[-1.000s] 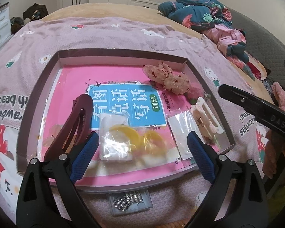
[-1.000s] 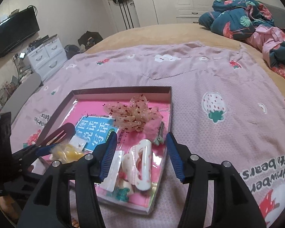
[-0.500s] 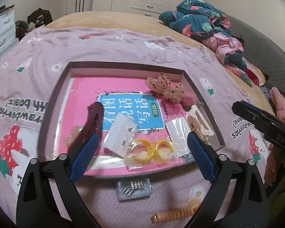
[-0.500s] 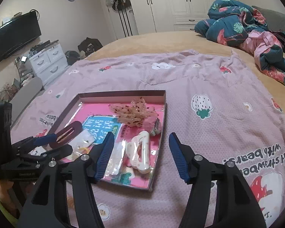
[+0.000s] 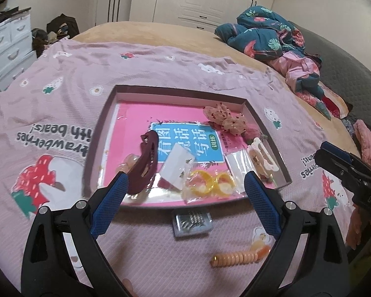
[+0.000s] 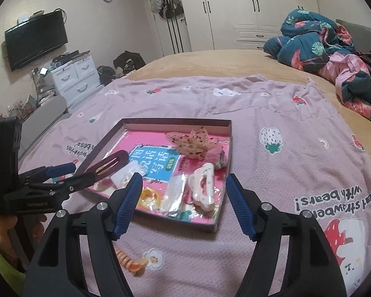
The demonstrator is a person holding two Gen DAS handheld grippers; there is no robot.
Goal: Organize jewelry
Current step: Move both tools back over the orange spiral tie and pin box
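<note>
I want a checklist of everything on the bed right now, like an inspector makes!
Surface: pink strawberry blanket over the bed.
Job's things: tray holds maroon hair clip, white claw clip, yellow rings in a bag, sparkly bow.
Clutter: orange coil hair tie and small case lie outside the tray.
Grippers: left gripper open, empty; right gripper opening, empty.
Cables: nothing seen on the bed.
Surroundings: wardrobe, TV, drawers, bundled quilt.

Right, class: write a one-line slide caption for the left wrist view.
Open left gripper above a tray of hair accessories on a pink blanket.
</note>
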